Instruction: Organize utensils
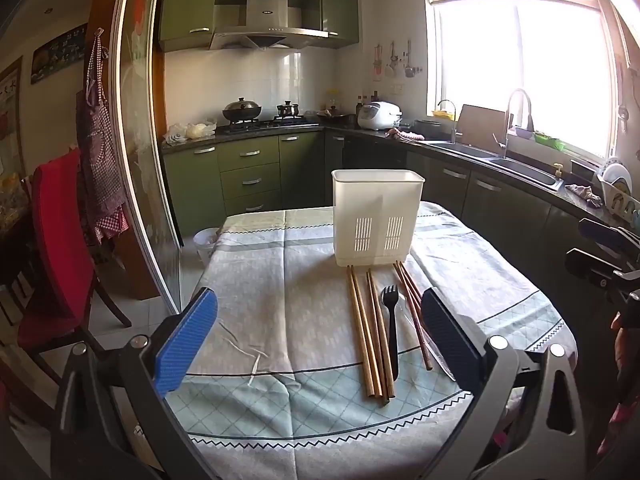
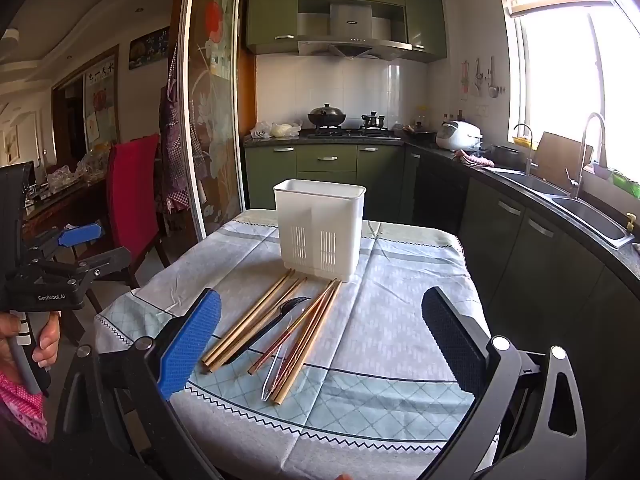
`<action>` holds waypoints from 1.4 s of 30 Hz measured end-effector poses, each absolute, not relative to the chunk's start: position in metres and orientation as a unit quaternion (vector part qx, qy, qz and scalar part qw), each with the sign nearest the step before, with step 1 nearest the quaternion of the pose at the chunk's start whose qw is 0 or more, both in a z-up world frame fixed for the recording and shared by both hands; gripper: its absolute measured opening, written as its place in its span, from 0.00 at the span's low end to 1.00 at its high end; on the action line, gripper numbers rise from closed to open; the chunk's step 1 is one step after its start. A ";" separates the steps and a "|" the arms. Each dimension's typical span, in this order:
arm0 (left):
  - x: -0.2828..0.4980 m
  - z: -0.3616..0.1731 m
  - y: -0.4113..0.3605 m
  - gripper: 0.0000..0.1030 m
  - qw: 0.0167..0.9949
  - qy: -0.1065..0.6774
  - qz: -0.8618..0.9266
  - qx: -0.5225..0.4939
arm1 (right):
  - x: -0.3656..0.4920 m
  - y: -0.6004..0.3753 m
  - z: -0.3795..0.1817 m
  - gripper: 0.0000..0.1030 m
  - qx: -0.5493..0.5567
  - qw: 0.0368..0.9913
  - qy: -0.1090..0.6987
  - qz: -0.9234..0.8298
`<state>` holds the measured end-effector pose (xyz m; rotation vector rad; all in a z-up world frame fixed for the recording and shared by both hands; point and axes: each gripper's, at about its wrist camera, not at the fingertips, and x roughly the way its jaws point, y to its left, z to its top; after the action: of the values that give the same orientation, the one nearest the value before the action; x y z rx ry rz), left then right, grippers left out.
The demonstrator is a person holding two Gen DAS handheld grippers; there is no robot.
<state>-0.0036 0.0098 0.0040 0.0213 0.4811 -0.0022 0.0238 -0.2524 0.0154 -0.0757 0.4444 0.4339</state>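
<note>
While held above the near edge of the table (image 1: 280, 320), kept both grippers empty: left gripper (image 1: 320, 304) and right gripper (image 2: 322, 296) with fingers spread to their widest, nothing between them.

Found the utensils flat on the cloth, in the ground between the two grippers: chopsticks (image 1: 368, 328), a black fork (image 1: 393, 332) and a clear piece (image 2: 276, 368), perhaps a spoon, too faint to name. Lay side by side in a loose bundle, long axes running near to far, far tips at or just short of the foot of the white holder (image 1: 376, 216). Stood upright beyond them, mid-table, open at the top.

From the left wrist, showed the bundle right of centre, its rightmost sticks passing behind the right finger. From the right wrist, showed it left of centre and fanned slightly, near ends just beside the left finger.

Judged neither gripper clearly nearer. Judged the finger gap already set across the long axis. Called only for a sideways shift toward the bundle and a descent, left gripper moving right or right gripper moving left.
</note>
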 end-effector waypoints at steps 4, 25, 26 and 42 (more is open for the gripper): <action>-0.005 0.002 0.008 0.94 0.971 0.239 0.002 0.010 | 0.024 -0.252 0.016 0.96 -0.038 0.951 0.219 0.213; -0.003 -0.004 0.011 0.94 0.970 0.244 0.002 0.001 | 0.030 -0.247 0.007 0.96 -0.039 0.951 0.224 0.212; -0.003 -0.004 0.011 0.94 0.970 0.244 0.002 0.000 | 0.030 -0.247 0.005 0.96 -0.039 0.951 0.224 0.212; -0.004 -0.006 0.011 0.94 0.970 0.245 0.002 0.000 | 0.037 -0.248 -0.005 0.96 -0.040 0.950 0.226 0.211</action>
<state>-0.0035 0.0112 -0.0064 0.0001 0.4951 0.0034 0.0368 -0.2479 -0.0050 -0.0819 0.4590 0.4300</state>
